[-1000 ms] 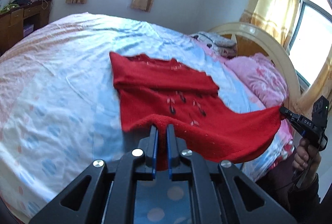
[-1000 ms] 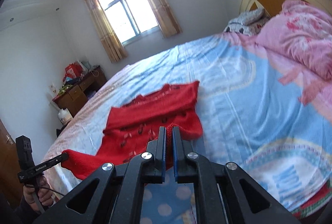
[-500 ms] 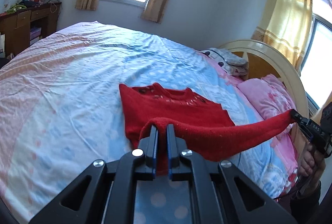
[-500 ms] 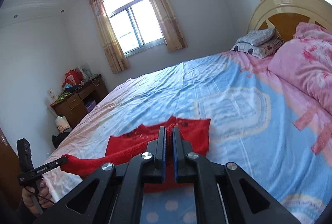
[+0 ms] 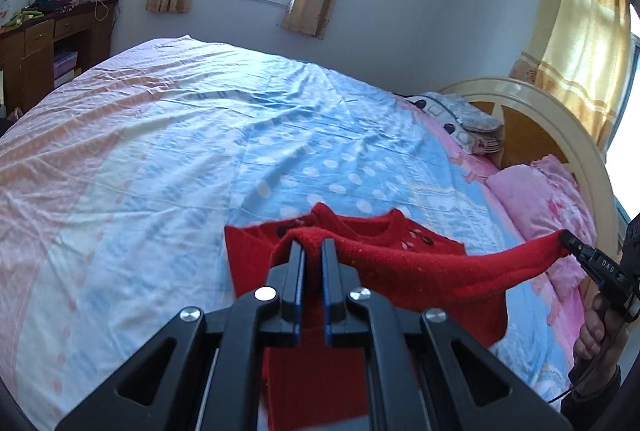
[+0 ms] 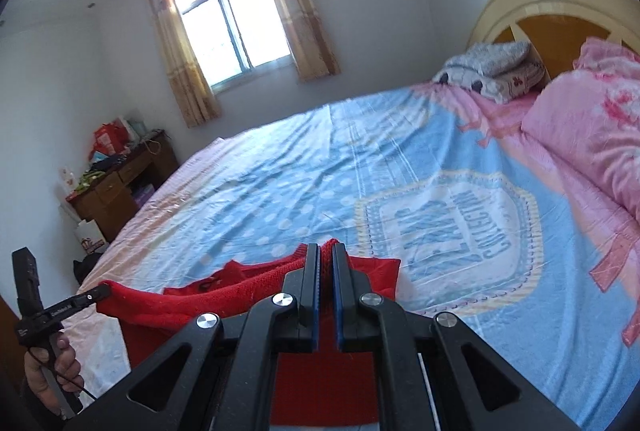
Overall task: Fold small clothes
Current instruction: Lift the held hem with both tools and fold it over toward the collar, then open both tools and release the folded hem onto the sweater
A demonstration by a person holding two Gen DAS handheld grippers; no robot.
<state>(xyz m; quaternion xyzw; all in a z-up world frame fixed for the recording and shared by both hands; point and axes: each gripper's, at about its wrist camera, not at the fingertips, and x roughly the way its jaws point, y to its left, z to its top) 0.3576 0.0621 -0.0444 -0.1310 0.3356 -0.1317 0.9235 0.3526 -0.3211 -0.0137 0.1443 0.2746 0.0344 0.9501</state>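
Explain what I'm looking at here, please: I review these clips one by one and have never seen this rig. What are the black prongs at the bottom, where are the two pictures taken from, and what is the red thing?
There is no robot. A person holds a hand-held two-finger gripper in each hand, and each gripper carries a wide-angle camera that looks forward along its fingers. The black prongs are those fingers.

One picture comes from the left gripper, the other from the right gripper. Each view also catches the other tool at its edge, with the hand gripping it.

The red thing is a small red sweater with dark buttons. Both grippers are shut on its edge, so that edge hangs stretched between them while the rest lies on the bed, which has a blue and pink sheet. A pink quilt and folded pillows sit by the headboard.
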